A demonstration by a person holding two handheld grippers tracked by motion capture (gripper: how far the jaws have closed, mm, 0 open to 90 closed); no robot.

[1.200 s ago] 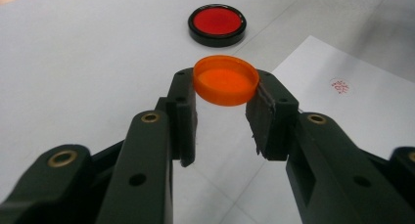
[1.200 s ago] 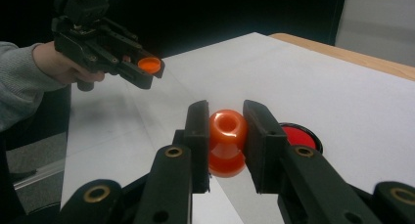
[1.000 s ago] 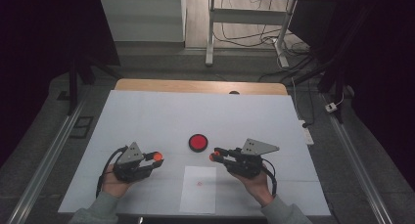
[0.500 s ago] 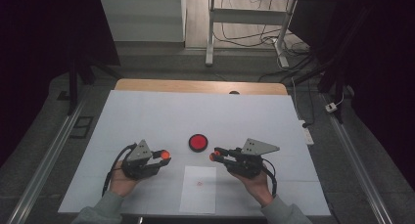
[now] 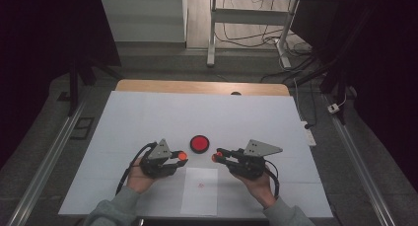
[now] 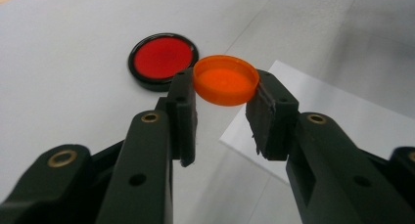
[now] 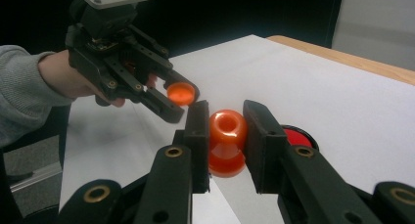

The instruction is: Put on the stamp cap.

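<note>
Orange plastic cap (image 6: 226,80), round and shallow, sits clenched in the left tongs (image 6: 222,104) above the white counter (image 5: 148,112). Right tongs (image 7: 226,131) grasp a glossy orange spool-shaped piece (image 7: 227,142). Between them lies a black-rimmed red disc (image 5: 199,143), beside a white paper sheet (image 5: 199,191).

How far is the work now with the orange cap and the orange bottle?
Done: left gripper holds the orange cap; right gripper holds the orange bottle. In hand: both are lifted and facing, apart. Left: probably joining cap and bottle. The red disc lies untouched.
</note>
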